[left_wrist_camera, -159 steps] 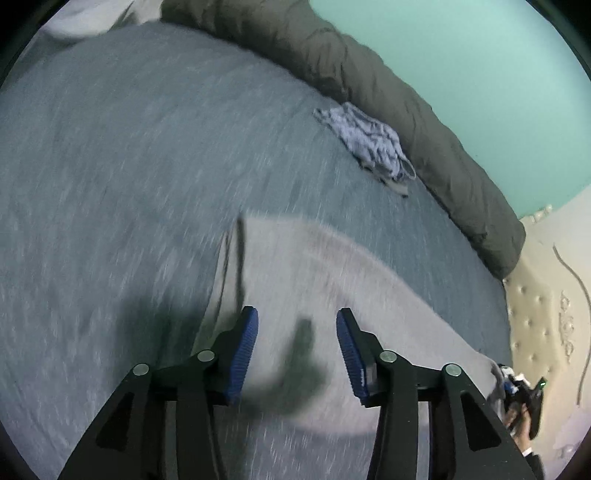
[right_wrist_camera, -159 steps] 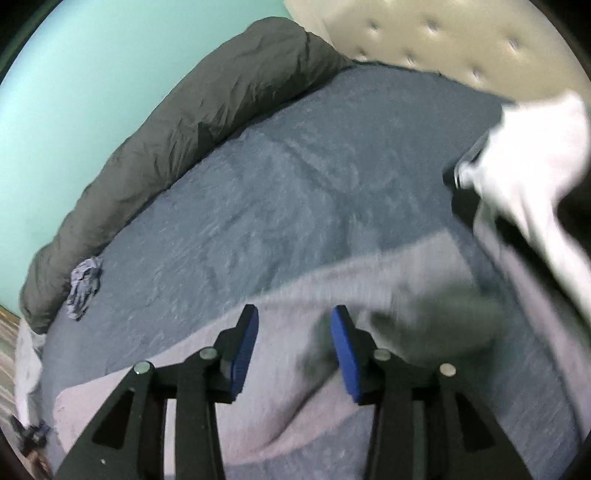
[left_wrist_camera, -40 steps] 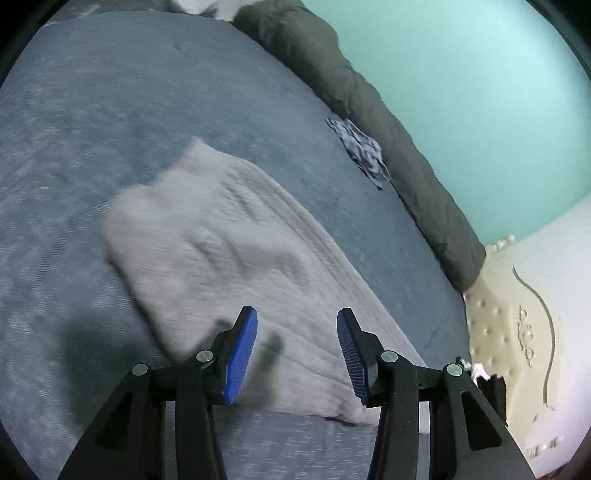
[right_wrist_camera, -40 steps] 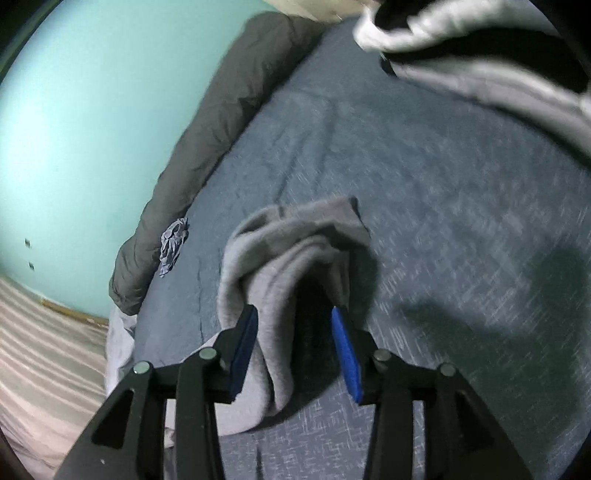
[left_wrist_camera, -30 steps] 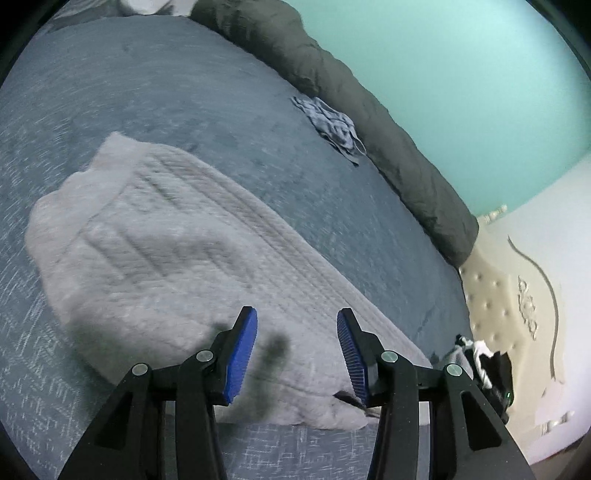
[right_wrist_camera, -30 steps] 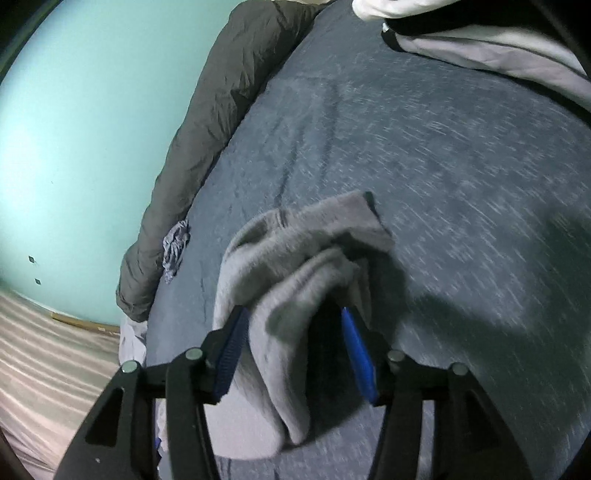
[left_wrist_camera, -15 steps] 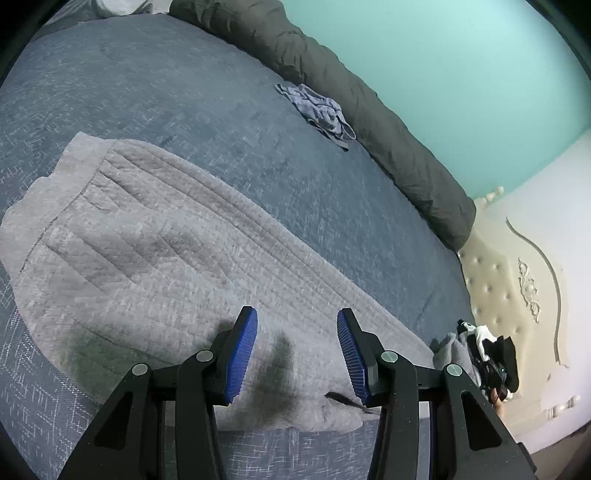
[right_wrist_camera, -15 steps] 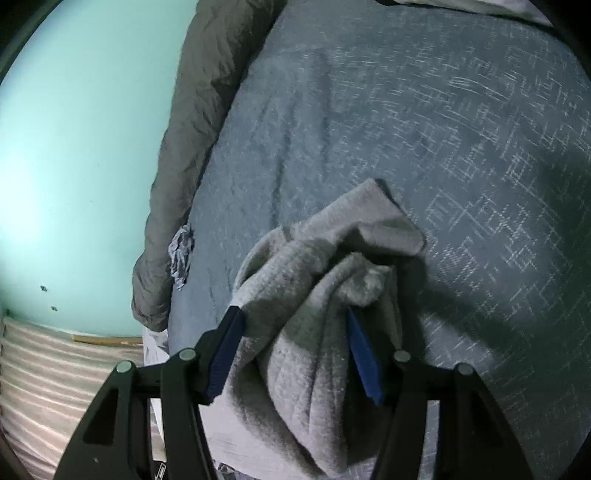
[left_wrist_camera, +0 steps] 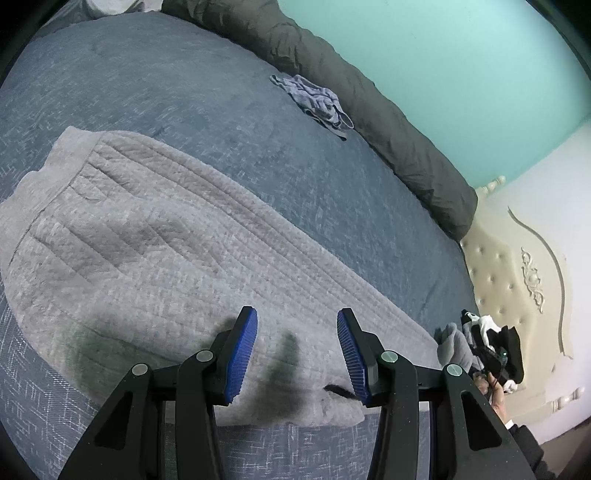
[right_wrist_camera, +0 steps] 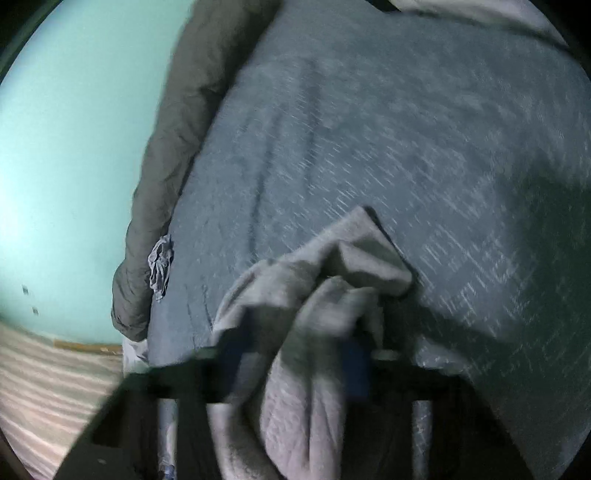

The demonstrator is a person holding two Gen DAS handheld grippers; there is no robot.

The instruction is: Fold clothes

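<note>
A grey quilted garment (left_wrist_camera: 155, 251) lies stretched flat across the blue-grey bed. My left gripper (left_wrist_camera: 297, 354) is open and empty, hovering just above the garment's near edge. In the right wrist view the garment's bunched end (right_wrist_camera: 332, 295) lies between the fingers of my right gripper (right_wrist_camera: 295, 365). That view is blurred, and the wide jaws do not seem to pinch the cloth. The right gripper also shows far right in the left wrist view (left_wrist_camera: 491, 360), at the garment's far end.
A dark grey rolled duvet (left_wrist_camera: 354, 96) lines the far side of the bed along the teal wall. A small crumpled blue-grey garment (left_wrist_camera: 317, 101) lies beside it. A cream tufted headboard (left_wrist_camera: 517, 266) stands at the right. A clothes pile (right_wrist_camera: 461, 11) lies at the top.
The right gripper has sunk lower over the bunched end, and its view has blurred. The left gripper has drifted slightly, and the garment lies flat as before.
</note>
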